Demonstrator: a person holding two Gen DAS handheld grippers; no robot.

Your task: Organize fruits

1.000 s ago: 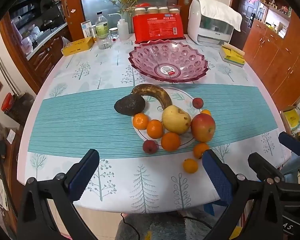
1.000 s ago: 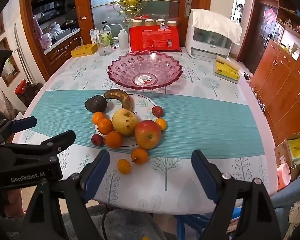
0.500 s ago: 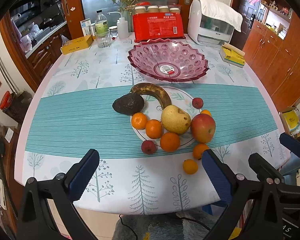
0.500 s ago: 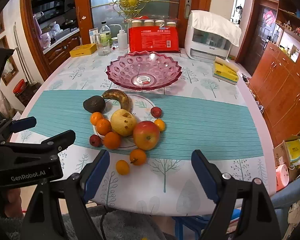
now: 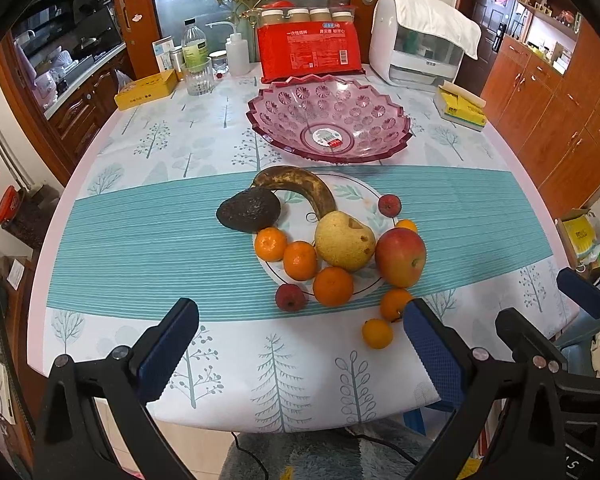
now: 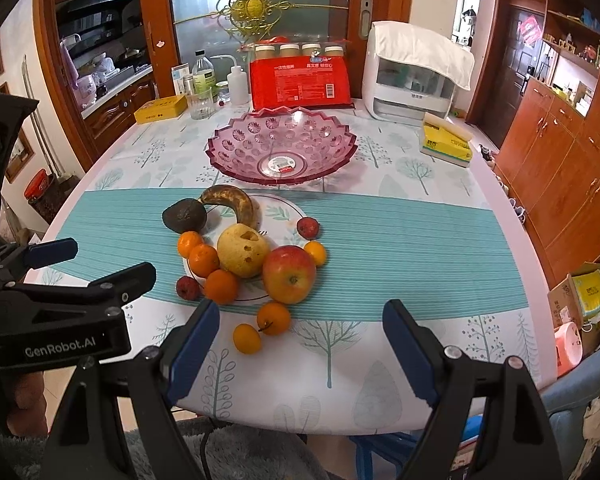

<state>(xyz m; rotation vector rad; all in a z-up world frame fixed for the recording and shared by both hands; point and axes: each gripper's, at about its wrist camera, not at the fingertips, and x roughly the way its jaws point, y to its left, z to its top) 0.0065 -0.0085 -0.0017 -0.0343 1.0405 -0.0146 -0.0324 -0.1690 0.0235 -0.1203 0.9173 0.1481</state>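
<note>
A pile of fruit lies mid-table on and around a flat white plate [image 5: 354, 194]: a dark avocado [image 5: 248, 209], a browned banana [image 5: 300, 186], a yellow pear [image 5: 345, 240], a red apple [image 5: 401, 257], several oranges [image 5: 333, 285] and small red fruits [image 5: 290, 297]. An empty pink glass bowl [image 5: 328, 120] stands behind them. My left gripper [image 5: 296, 344] is open and empty, above the near table edge. My right gripper [image 6: 300, 344] is open and empty, just short of two small oranges [image 6: 274, 318]. The left gripper also shows in the right wrist view [image 6: 92, 264].
At the table's far end stand a red package [image 5: 310, 52], jars, bottles, a glass [image 5: 198, 80], a yellow box [image 5: 146, 90] and a white appliance [image 5: 422, 50]. A yellow pack [image 5: 462, 108] lies at the far right. Wooden cabinets line both sides.
Both grippers have drifted slightly forward toward the table; the fruit sits a little lower and nearer in view. Both stay open and empty. No fruit has moved.
</note>
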